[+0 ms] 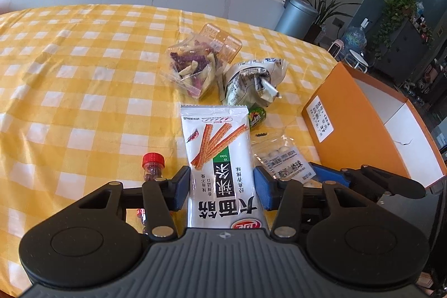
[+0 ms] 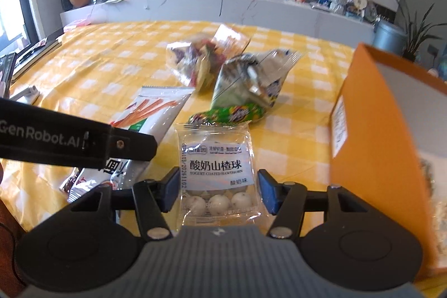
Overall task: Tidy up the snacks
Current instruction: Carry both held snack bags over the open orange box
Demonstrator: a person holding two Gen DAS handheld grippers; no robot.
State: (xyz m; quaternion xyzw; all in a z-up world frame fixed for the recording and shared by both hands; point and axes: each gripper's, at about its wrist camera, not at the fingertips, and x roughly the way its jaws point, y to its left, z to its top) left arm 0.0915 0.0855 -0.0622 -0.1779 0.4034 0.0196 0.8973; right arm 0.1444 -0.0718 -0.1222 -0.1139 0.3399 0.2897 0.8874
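Left tongs [image 1: 220, 187] straddled the white spicy-strip packet [image 1: 216, 158], blue pads hard against both its edges: judged clenched on it, partly open. Right tongs [image 2: 218, 190] straddled the clear hawthorn-ball pouch [image 2: 216, 169]; slivers of gap showed at each pad, so grip not confirmed, read as released around it. Both packets lay on the yellow checked table [image 1: 83, 74] on the open side of the orange box [image 1: 354, 127], the pouch nearer the box, the strip packet beyond it.

Risks, judged: slick film could slide out of the pads on lift; a narrow edge grip might buckle the strip packet. The right tongs sat close to the box wall and could knock it. The left tongs' arm crossed the right view, so the two could collide
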